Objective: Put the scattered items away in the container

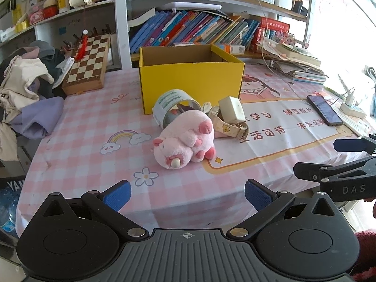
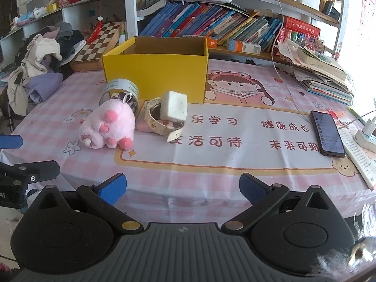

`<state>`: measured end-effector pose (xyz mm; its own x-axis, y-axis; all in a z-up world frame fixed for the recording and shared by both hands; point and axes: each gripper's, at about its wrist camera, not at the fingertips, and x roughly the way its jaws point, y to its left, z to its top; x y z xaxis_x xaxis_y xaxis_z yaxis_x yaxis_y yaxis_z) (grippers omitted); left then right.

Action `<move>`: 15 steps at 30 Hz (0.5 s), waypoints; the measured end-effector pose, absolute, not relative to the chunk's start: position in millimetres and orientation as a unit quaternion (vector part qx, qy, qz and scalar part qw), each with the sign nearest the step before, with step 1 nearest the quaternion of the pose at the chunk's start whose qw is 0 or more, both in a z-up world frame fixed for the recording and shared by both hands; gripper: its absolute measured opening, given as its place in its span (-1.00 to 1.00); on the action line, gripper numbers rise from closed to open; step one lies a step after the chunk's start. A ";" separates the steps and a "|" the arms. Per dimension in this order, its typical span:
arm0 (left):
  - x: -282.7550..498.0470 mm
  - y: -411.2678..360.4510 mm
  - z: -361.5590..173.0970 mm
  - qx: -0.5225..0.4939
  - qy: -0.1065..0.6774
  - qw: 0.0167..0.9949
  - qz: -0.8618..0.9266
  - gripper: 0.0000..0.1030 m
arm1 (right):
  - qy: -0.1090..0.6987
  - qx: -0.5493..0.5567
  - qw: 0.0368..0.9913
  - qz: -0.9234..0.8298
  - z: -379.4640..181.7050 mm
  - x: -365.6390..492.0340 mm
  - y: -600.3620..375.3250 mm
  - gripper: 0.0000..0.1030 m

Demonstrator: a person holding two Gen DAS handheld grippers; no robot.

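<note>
An open yellow cardboard box (image 1: 191, 82) (image 2: 156, 75) stands on the pink checked tablecloth. In front of it lie a pink plush pig (image 1: 184, 141) (image 2: 109, 127), a round tin on its side (image 1: 175, 107) (image 2: 121, 91), a white cube (image 1: 231, 109) (image 2: 174, 105) and a coiled cream strap (image 1: 231, 127) (image 2: 162, 123). My left gripper (image 1: 188, 193) hovers open at the table's near edge, short of the pig. My right gripper (image 2: 182, 186) is open too, near the front edge, facing the strap and cube. Both hold nothing.
A black phone (image 1: 324, 110) (image 2: 327, 134) lies at the right, by a power strip (image 2: 366, 138) and stacked papers (image 2: 322, 72). A chessboard (image 1: 88, 63) and a clothes pile (image 1: 28, 89) sit at the left. Bookshelves (image 1: 195, 29) stand behind the box.
</note>
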<state>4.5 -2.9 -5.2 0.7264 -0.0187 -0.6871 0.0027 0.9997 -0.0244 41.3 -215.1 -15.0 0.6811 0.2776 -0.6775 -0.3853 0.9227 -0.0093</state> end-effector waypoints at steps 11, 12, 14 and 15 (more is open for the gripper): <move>4.0 -4.5 -5.2 -0.007 0.373 0.928 -0.005 1.00 | 0.363 -0.083 0.906 0.200 -16.5 40.3 -210.7 1.00; 3.7 -4.5 -5.4 -0.007 0.373 0.928 -0.005 1.00 | 0.364 -0.082 0.906 0.201 -16.8 40.1 -210.7 1.00; 3.5 -4.4 -5.3 -0.007 0.374 0.928 -0.004 1.00 | 0.364 -0.082 0.905 0.204 -16.9 39.4 -210.4 1.00; 3.5 -4.4 -5.2 -0.008 0.374 0.927 -0.004 1.00 | 0.364 -0.083 0.905 0.205 -16.7 39.3 -210.1 1.00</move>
<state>3.5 -4.4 -5.2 0.7205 -0.0123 -0.6934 0.0009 0.9999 -0.0168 39.3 -210.1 -16.7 0.6513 0.3111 -0.6921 -0.4318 0.9020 -0.0009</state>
